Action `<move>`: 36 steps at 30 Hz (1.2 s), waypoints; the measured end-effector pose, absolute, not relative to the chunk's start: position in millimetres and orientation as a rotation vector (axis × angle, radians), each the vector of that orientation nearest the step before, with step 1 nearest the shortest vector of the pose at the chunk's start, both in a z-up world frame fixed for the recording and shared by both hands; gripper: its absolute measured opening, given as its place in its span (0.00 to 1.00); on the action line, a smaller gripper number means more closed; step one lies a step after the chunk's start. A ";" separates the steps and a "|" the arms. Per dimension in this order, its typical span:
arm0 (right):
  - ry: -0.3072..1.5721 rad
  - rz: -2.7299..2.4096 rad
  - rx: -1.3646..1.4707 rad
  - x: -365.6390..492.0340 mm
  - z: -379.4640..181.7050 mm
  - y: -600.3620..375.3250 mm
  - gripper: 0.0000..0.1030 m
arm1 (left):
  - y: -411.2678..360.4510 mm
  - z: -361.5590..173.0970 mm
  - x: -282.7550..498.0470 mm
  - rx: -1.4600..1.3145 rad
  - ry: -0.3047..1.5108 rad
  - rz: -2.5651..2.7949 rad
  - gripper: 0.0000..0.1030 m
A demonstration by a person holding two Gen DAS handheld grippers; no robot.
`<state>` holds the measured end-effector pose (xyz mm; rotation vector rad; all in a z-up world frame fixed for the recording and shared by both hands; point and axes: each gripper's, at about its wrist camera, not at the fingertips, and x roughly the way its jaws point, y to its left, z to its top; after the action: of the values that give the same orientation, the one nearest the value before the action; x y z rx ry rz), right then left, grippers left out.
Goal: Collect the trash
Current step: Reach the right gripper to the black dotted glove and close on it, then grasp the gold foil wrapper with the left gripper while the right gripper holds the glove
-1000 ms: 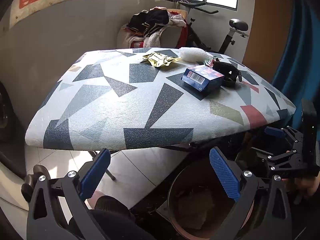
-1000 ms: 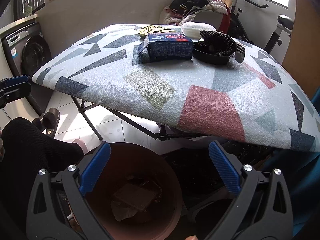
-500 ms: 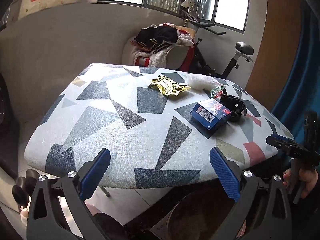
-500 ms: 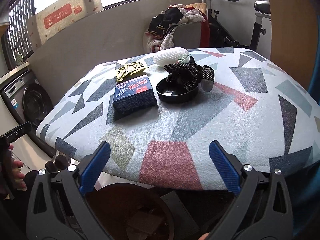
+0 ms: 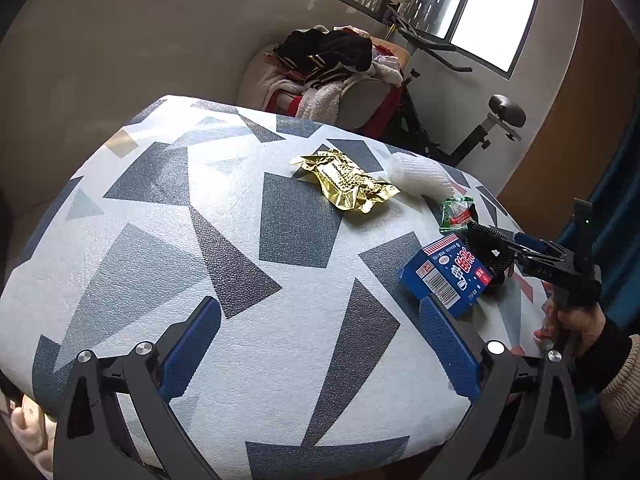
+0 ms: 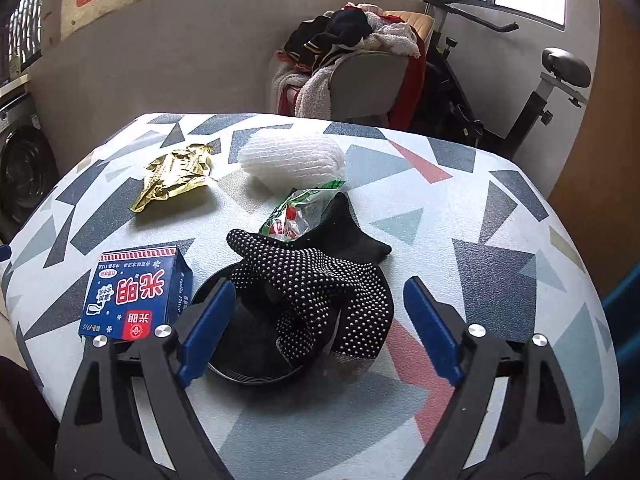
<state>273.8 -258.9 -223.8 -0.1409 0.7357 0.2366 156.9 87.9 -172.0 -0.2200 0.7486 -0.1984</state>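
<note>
On the patterned table (image 5: 168,248) lie a gold foil wrapper (image 5: 346,180), a white foam net (image 5: 418,176), a green-red snack wrapper (image 5: 456,214) and a blue carton (image 5: 446,276). My left gripper (image 5: 320,340) is open and empty above the table's near edge. My right gripper (image 6: 318,320) is open and empty, its jaws either side of a black dotted glove (image 6: 320,284) that lies over a black dish (image 6: 248,364). The right wrist view also shows the carton (image 6: 132,292), gold wrapper (image 6: 176,174), foam net (image 6: 292,156) and snack wrapper (image 6: 298,216).
The right gripper and its hand show at the right edge of the left wrist view (image 5: 560,272). Behind the table stand a chair piled with clothes (image 6: 352,52) and an exercise bike (image 6: 532,92). A washing machine (image 6: 20,168) stands at the left.
Both grippers rose from over the brown bin below the table and moved forward above the tabletop. The bin has dropped out of view. The right gripper now brackets the glove.
</note>
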 end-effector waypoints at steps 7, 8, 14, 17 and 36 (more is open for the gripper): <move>0.692 0.258 -0.095 272.1 -232.0 -262.0 0.14 | 81.5 -175.9 179.5 -0.195 0.753 -0.176 0.94; 0.659 0.260 -0.076 266.7 -229.3 -265.6 0.14 | 79.5 -176.9 182.6 -0.195 0.750 -0.179 0.94; 0.519 0.223 0.145 248.0 -216.2 -306.9 0.13 | 56.6 -175.0 206.1 -0.196 0.756 -0.262 0.93; 0.500 0.181 0.214 246.3 -215.8 -322.0 0.13 | 48.7 -170.5 226.1 -0.221 0.779 -0.276 0.93; 0.521 0.196 0.216 250.6 -218.9 -321.9 0.13 | 35.5 -207.9 392.7 -0.499 0.970 -0.011 0.64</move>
<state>250.6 -321.9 -218.9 0.2161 0.5213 0.1956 392.7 35.5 -207.9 -0.4994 0.9704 -0.0113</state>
